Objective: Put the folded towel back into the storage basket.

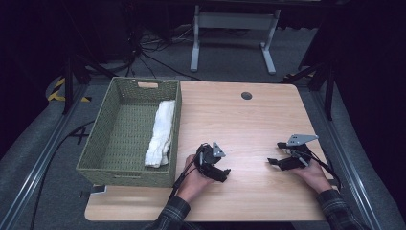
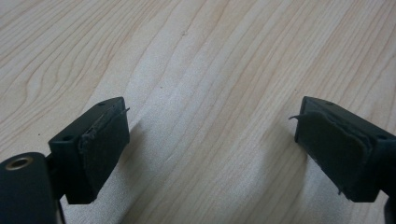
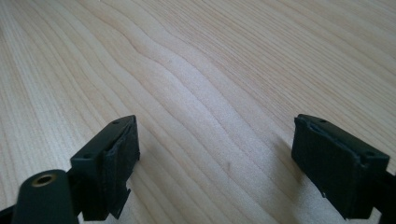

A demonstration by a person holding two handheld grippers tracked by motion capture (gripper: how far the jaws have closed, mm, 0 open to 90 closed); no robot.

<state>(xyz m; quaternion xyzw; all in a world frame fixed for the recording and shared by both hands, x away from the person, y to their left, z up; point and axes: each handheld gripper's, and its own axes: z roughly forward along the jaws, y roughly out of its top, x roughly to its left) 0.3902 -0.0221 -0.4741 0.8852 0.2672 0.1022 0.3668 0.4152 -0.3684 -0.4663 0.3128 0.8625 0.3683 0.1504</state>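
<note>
While both hands rest low on the pale wooden bench (image 1: 239, 124), the left gripper (image 1: 221, 173) and the right gripper (image 1: 274, 162) have their fingers spread wide, holding nothing. The rolled white cloth (image 1: 161, 133) lies inside the green woven basket (image 1: 103, 134), against its right wall, near the left gripper.

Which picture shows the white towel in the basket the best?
The high view: the white towel lies rolled along the right side of the green woven basket, seen whole. The left and right gripper views look at bare wooden tabletop between open jaws instead.
</note>
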